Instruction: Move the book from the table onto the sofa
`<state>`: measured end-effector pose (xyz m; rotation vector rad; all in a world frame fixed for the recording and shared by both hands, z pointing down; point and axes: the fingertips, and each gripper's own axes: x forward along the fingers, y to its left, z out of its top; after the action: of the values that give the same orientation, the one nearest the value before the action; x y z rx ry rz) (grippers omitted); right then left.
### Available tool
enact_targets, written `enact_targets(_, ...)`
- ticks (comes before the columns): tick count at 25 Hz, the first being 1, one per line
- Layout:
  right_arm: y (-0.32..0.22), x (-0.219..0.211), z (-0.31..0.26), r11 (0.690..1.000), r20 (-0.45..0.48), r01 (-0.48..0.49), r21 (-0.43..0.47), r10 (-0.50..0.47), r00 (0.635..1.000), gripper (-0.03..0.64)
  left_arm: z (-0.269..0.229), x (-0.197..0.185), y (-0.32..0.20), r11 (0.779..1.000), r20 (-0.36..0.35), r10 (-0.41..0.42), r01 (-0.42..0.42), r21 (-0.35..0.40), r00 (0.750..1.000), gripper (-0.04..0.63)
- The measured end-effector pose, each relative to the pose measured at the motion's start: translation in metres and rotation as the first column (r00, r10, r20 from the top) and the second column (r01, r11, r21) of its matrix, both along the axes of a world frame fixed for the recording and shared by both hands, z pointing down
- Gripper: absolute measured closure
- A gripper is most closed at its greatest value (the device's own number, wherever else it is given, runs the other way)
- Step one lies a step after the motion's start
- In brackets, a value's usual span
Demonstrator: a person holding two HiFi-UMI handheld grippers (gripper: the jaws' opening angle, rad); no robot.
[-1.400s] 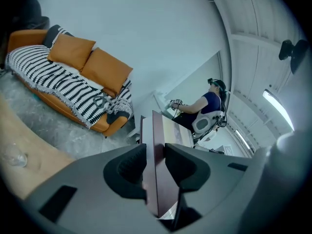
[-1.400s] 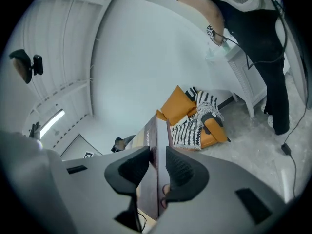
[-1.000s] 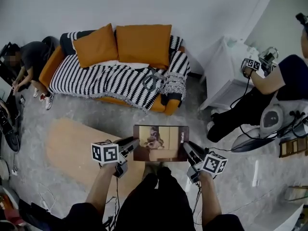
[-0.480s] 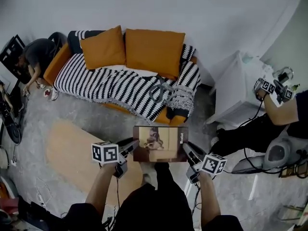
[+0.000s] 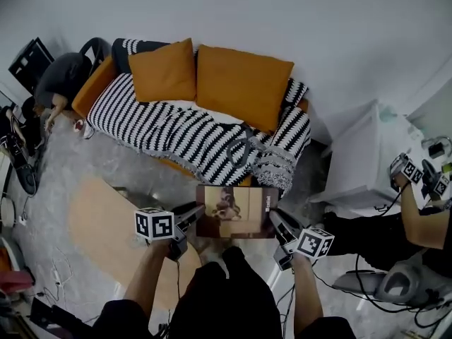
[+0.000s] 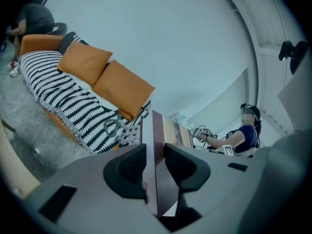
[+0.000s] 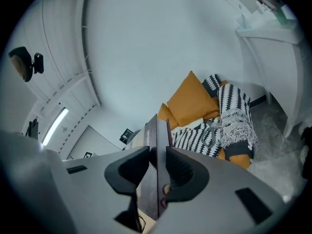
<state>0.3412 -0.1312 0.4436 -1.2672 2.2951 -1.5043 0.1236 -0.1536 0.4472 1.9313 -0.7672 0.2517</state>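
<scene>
The book [image 5: 236,211], brown-covered with a picture on its face, hangs level in the air between both grippers, just short of the sofa's right front corner. My left gripper [image 5: 198,210] is shut on its left edge, and my right gripper [image 5: 274,218] is shut on its right edge. In the left gripper view the book [image 6: 155,150] stands edge-on between the jaws; the right gripper view shows the book [image 7: 157,155] the same way. The orange sofa [image 5: 134,115] carries a black-and-white striped throw and two orange cushions [image 5: 244,85].
The oval wooden table [image 5: 106,224] lies low at the left, behind the left gripper. A white cabinet [image 5: 367,157] stands right of the sofa. One person crouches at the sofa's left end [image 5: 60,80]; another sits at the right [image 5: 424,224] with cables on the floor.
Both grippers and the book have moved toward the sofa, which now sits closer and lower in the head view. The grip on the book is unchanged.
</scene>
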Motion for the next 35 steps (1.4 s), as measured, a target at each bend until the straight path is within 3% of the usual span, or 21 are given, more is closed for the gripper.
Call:
enact_targets(7, -0.054, -0.008, 0.01, 0.999, -0.002, 0.034, -0.017, -0.034, 0.999, 0.495, 0.007, -0.009, -0.053, 0.999, -0.008, -0.042, 0.042, 0.003, 0.999, 0.468)
enact_targets(23, -0.155, -0.046, 0.039, 0.999, -0.027, -0.003, -0.051, 0.001, 1.0, 0.495, 0.044, -0.044, -0.155, 0.998, -0.024, 0.013, -0.014, -0.054, 1.0, 0.467)
enact_targets(35, -0.199, -0.044, 0.09, 0.996, -0.017, 0.021, -0.087, -0.022, 1.0, 0.495, 0.094, -0.043, -0.198, 0.996, -0.009, 0.0, -0.001, -0.084, 1.0, 0.468)
